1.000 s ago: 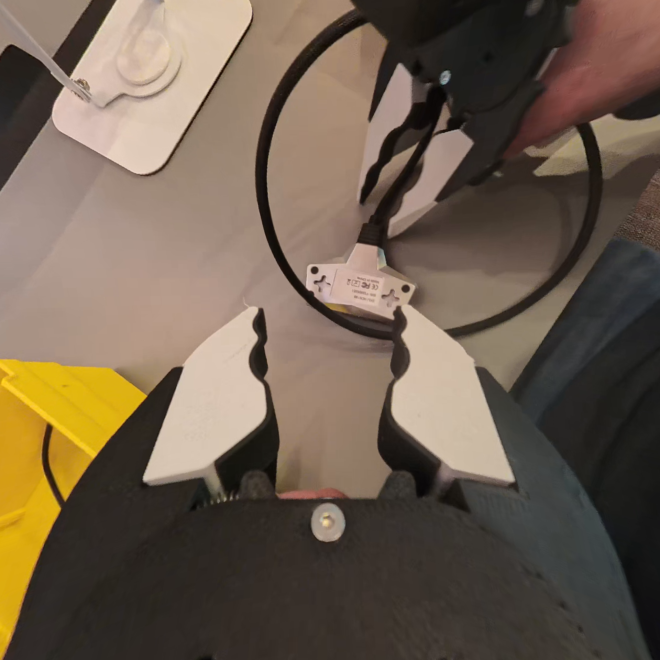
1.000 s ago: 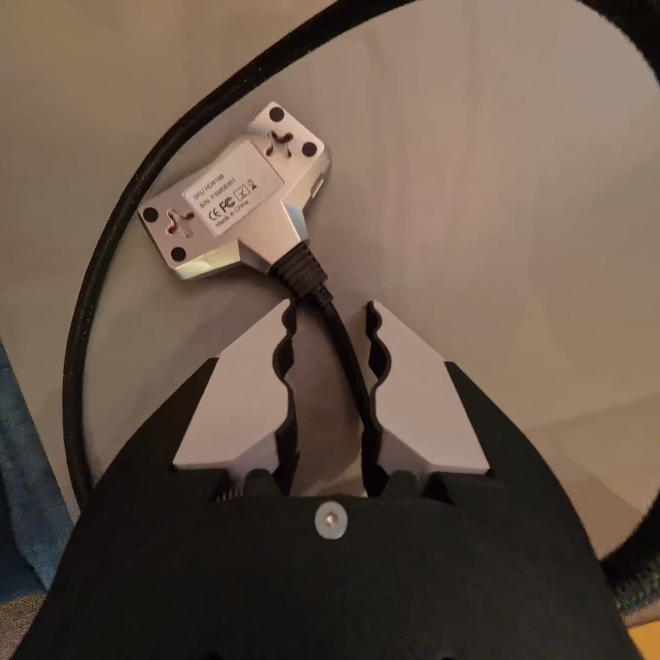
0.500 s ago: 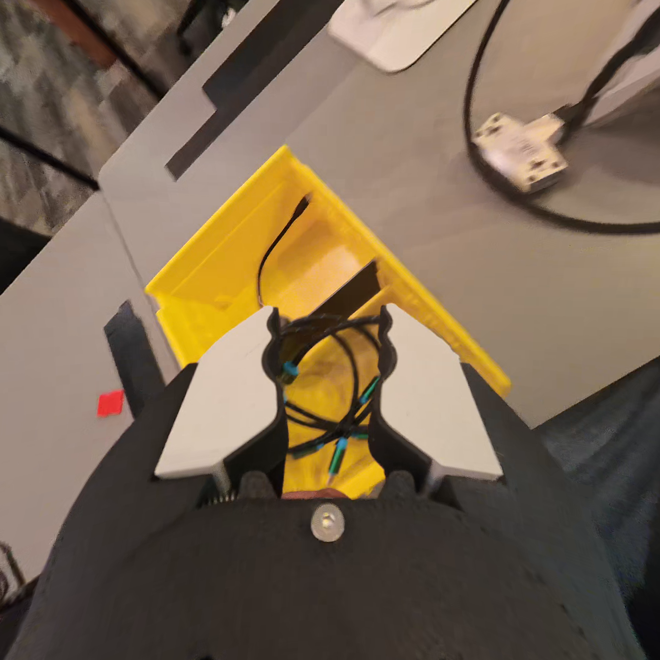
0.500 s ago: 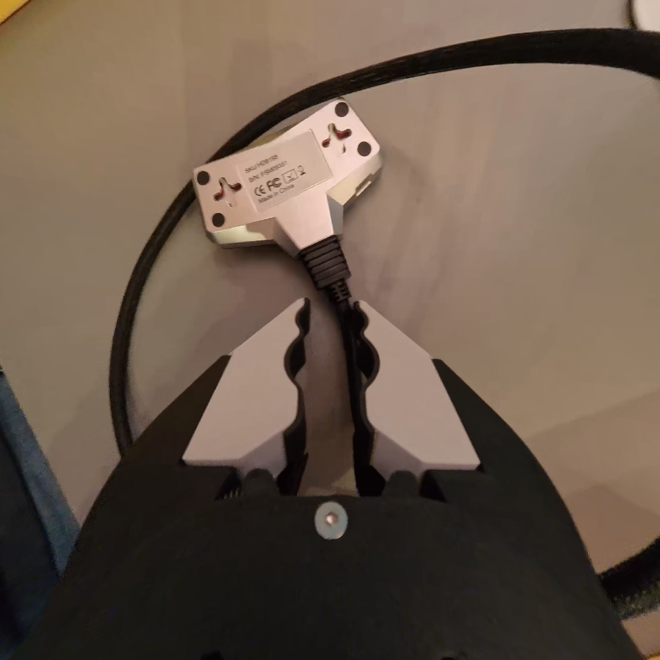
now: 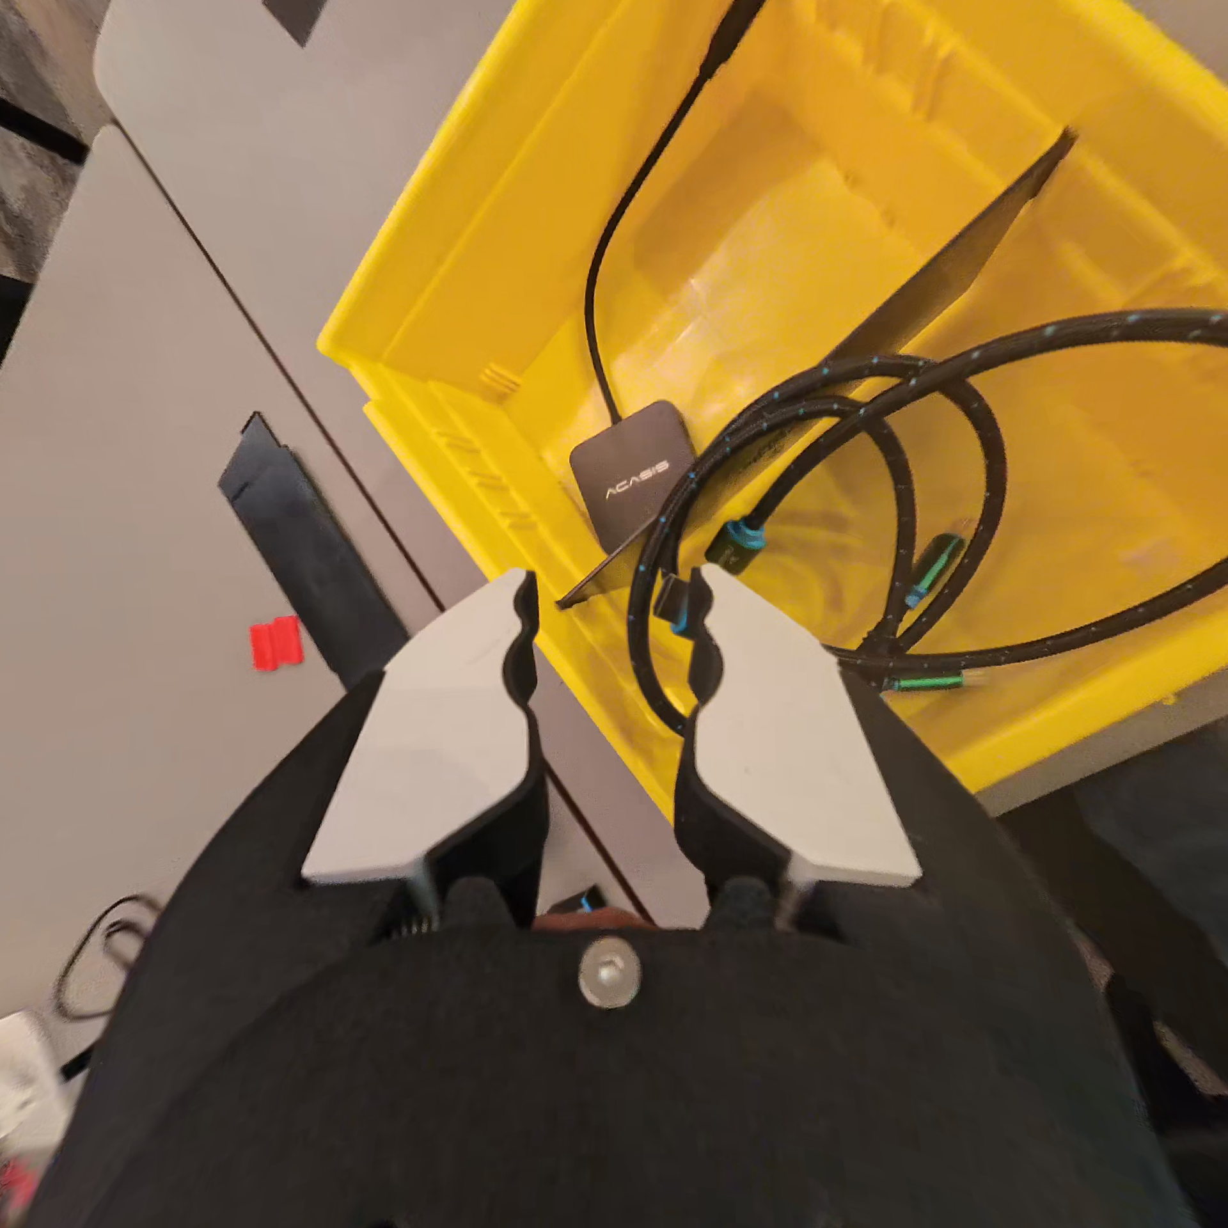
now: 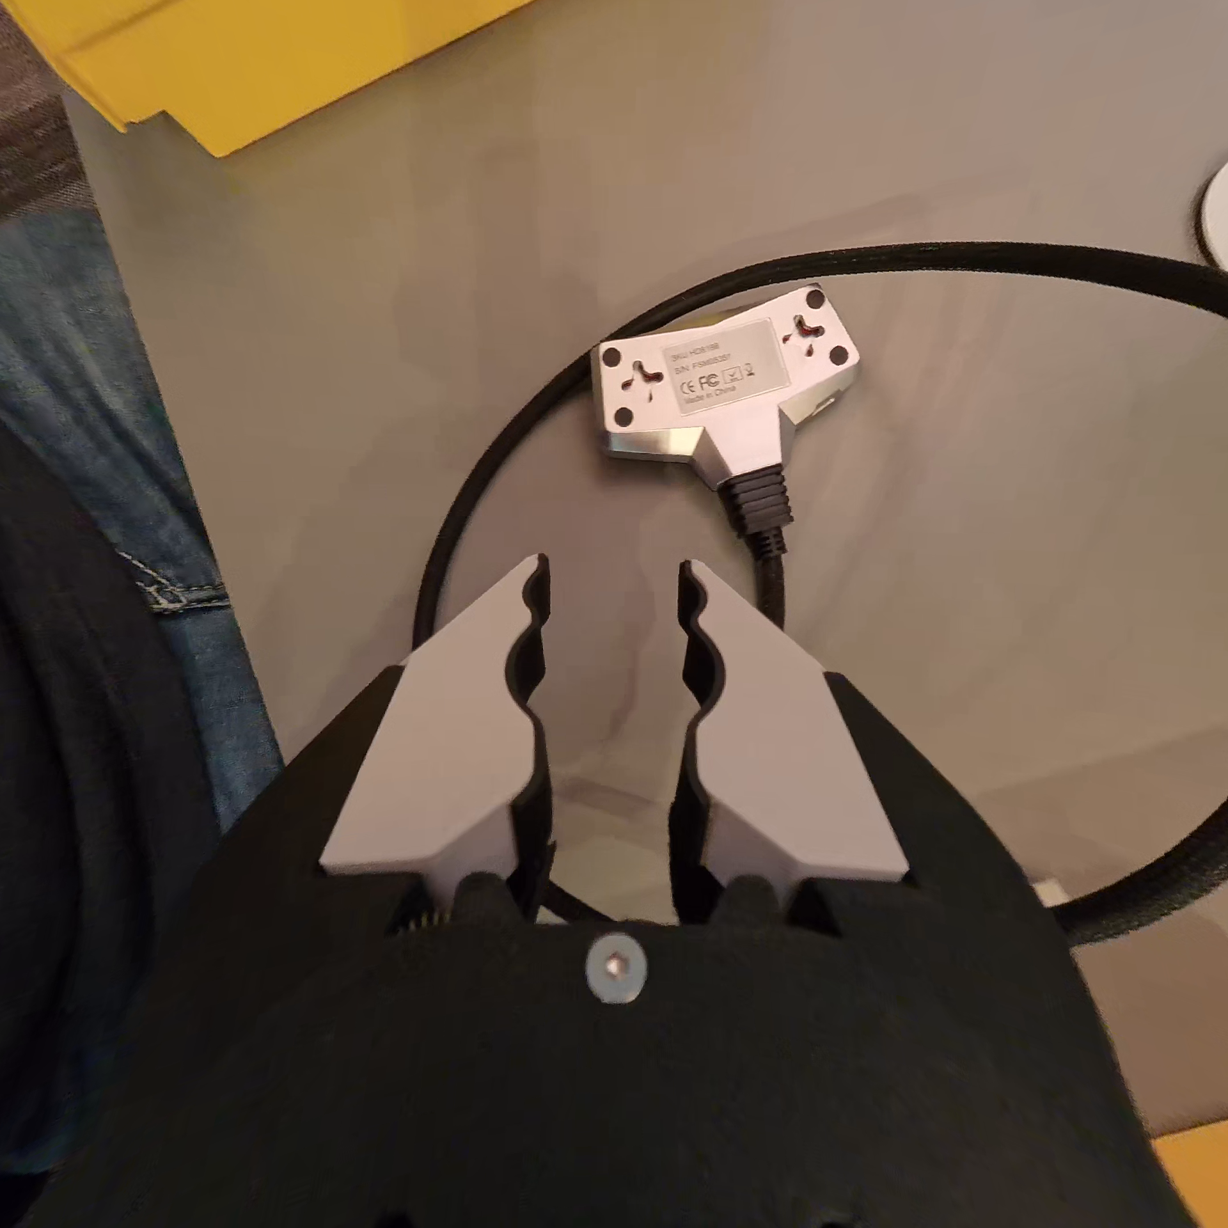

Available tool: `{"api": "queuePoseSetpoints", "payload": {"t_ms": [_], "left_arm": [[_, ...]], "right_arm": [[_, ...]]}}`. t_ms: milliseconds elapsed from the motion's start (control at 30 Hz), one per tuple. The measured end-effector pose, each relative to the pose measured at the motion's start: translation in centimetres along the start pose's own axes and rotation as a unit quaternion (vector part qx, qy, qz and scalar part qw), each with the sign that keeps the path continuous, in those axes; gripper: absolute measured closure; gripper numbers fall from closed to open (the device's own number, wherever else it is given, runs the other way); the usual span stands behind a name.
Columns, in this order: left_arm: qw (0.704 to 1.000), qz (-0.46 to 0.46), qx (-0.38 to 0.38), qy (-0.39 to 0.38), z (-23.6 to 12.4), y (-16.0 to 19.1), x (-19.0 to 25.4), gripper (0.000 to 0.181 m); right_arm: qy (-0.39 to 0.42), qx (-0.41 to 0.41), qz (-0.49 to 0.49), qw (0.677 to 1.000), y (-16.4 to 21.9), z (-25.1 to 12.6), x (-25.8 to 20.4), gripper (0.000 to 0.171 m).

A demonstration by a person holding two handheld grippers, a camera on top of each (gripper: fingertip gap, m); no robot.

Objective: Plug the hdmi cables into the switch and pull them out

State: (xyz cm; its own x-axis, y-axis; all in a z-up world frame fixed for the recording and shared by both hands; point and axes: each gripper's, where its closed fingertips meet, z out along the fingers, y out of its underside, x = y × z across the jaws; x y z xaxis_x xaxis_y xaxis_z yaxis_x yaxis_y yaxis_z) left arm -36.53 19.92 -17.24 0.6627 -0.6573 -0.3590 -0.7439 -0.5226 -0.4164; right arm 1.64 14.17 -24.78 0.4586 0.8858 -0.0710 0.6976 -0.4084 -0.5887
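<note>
The right hand-held gripper [image 6: 614, 585] has let go of the switch [image 6: 721, 392] cable and gapes empty; the left hand-held gripper [image 5: 611, 591], open, now hovers over the yellow bin [image 5: 465, 232] of hdmi cables [image 5: 930, 412] on the grey desk [image 6: 399, 266].

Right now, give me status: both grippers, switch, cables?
Left gripper open, empty, over yellow bin. Right gripper open, empty, beside switch's black cable. Silver switch label-up on grey table, nothing plugged. Braided HDMI cables coiled in bin.

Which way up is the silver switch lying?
Upside down: the switch shows its labelled underside with rubber feet and mounting slots.
</note>
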Motion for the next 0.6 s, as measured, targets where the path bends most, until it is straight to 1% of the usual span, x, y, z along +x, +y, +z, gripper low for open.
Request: {"api": "queuePoseSetpoints", "payload": {"t_ms": [133,233,267,300,333,433,600], "left_arm": [[0.995,-0.036,0.035,0.081,0.1,0.1,0.7,0.139],[0.994,-0.03,0.035,0.102,1.2,-0.5,1.3,0.142],[0.995,-0.022,0.029,0.097,1.6,-0.6,1.3,0.146],[0.995,-0.014,0.019,0.092,2.0,-0.6,1.4,0.155],[0.996,-0.006,0.013,0.091,2.2,-0.7,1.5,0.17],[0.997,0.009,0.017,0.076,2.0,-1.1,1.7,0.171],[0.997,0.008,0.061,0.046,-0.4,-2.4,1.3,0.174]], "right_arm": [[-0.018,0.014,0.006,1.0,-0.1,-0.2,-0.8,0.135],[-0.021,0.014,0.003,1.0,-0.1,-0.1,-1.1,0.135],[-0.021,0.014,0.002,1.0,-0.2,0.0,-1.2,0.135],[-0.022,0.013,0.0,1.0,-0.2,0.0,-1.3,0.135],[-0.021,0.013,-0.002,1.0,-0.1,0.0,-1.5,0.135],[-0.02,0.015,-0.005,1.0,-0.1,-0.2,-1.7,0.135],[-0.019,0.02,-0.005,1.0,-0.2,-0.4,-1.8,0.136]]}}
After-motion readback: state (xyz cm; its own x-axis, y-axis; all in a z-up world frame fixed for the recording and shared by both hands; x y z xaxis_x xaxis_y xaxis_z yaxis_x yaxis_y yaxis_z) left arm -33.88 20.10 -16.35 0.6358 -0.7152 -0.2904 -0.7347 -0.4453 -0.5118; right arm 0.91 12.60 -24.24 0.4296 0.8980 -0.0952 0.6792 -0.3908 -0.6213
